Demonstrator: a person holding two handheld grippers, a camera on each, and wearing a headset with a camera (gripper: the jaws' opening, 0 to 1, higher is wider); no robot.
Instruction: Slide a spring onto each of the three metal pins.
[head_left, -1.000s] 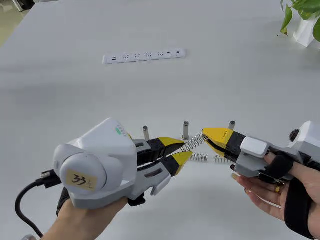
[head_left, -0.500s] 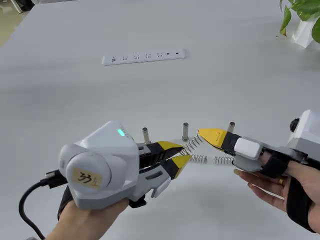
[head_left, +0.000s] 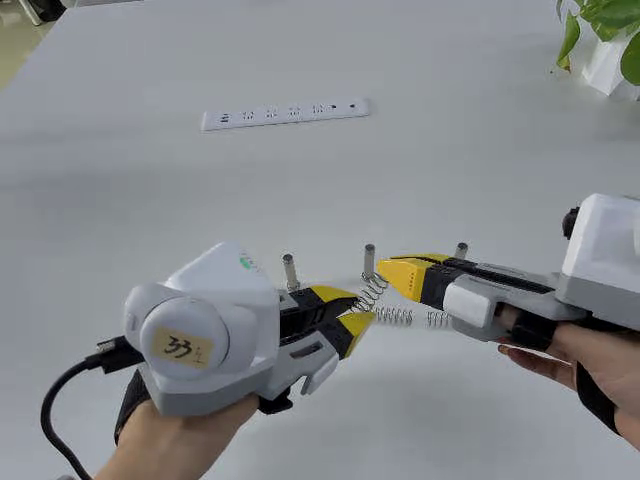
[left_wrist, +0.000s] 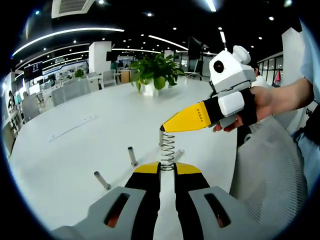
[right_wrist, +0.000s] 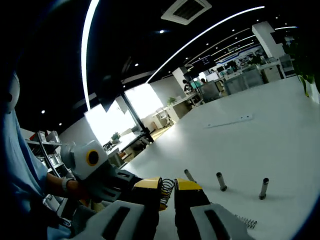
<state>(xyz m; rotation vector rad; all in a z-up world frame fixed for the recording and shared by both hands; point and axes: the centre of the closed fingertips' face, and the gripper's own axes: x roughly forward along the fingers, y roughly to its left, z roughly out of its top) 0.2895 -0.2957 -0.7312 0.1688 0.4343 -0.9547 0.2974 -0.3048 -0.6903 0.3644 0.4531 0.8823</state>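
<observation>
Left claw (head_left: 363, 307) and right claw (head_left: 383, 270) pinch opposite ends of a silvery coiled spring (head_left: 372, 290).

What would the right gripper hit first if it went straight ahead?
Probably the spring right at its tips, held by the left gripper; that gripper sits just behind it.

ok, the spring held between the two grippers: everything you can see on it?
The spring is a thin, open-wound coil of bare silvery wire, slightly bowed along its length. One end is pinched between the yellow tips of the left gripper. The other end sits at the yellow tips of the right gripper, whose own view shows coils between its jaws. It hangs in the air above the white table, close to the middle pin and threaded on no pin.
</observation>
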